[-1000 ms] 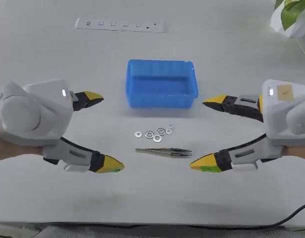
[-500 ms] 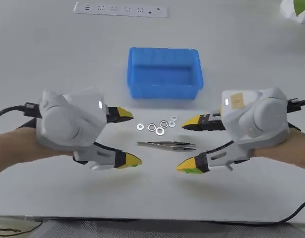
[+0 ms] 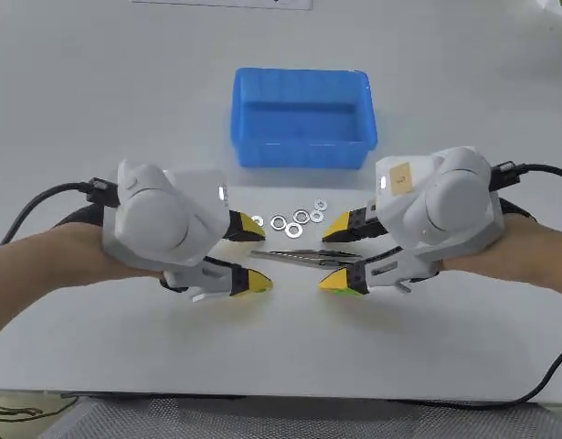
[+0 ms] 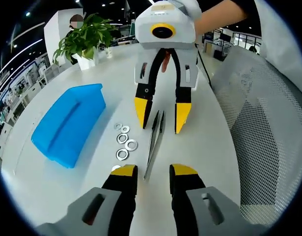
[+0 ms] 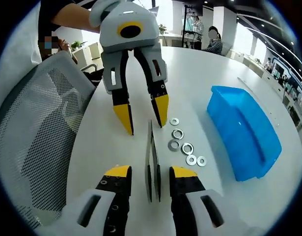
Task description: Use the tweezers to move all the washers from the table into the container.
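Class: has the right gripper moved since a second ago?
Yes: the right gripper has closed in on the tweezers, its jaws now flanking their end.

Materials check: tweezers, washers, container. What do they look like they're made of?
Tweezers: likely bare steel, judging by the thin grey blades with a dull sheen.
Washers: metal by the look, perhaps plated steel; they are flat silver rings with bright glints.
Container: seemingly moulded plastic, with an even blue colour, smooth glossy walls and rounded corners.
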Motion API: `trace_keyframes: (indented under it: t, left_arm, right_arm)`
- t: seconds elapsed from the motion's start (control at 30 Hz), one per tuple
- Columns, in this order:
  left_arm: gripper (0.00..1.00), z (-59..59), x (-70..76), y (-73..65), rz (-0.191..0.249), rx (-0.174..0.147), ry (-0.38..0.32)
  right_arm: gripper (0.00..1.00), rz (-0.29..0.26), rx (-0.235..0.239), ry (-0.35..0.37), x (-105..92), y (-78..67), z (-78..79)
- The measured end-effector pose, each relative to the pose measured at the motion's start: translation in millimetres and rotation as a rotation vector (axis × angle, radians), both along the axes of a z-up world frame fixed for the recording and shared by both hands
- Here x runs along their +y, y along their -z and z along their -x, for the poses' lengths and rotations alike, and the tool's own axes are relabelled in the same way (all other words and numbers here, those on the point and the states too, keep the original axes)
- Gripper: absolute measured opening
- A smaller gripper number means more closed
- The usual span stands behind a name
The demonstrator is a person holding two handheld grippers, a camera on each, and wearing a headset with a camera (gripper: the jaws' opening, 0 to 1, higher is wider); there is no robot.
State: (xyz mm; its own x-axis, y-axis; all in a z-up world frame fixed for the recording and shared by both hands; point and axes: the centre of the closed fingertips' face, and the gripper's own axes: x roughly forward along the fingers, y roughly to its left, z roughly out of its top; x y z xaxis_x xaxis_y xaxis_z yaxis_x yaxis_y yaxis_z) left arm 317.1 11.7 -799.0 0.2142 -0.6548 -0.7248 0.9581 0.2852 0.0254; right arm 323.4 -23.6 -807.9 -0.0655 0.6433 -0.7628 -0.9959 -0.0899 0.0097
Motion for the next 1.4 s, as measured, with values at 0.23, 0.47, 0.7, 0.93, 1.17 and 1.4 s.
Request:
trace_keyframes:
  t: [0.23, 0.47, 0.7, 0.93, 1.17, 1.4]
  left_arm:
    - [0.24, -1.6, -3.7, -0.5, -0.038, -0.018, 0.063]
    - [0.16, 0.4, -5.7, 2.0, -0.053, 0.009, 0.102]
    - [0.06, -5.8, -7.2, 4.1, -0.106, -0.051, 0.162]
    - [0.05, -8.4, -6.2, 8.3, -0.143, -0.036, 0.145]
    - [0.04, 0.4, -3.5, -4.6, -0.110, 0.018, 0.147]
    - [0.04, 4.8, -0.6, -30.2, -0.097, 0.005, 0.150]
  right_arm:
    - [0.24, 0.015, -0.031, -0.016, 0.1, 1.3, -2.7]
    - [0.14, 0.027, -0.052, -0.040, -0.1, -0.1, -1.7]
    - [0.11, 0.040, -0.056, -0.039, -0.4, 0.0, -1.1]
    - [0.08, 0.037, -0.063, -0.022, -1.8, 0.2, -2.4]
    - [0.07, 0.003, -0.074, -0.045, 1.2, -3.4, 4.5]
    - [0.07, -0.061, -0.103, -0.068, 7.0, -13.6, 8.4]
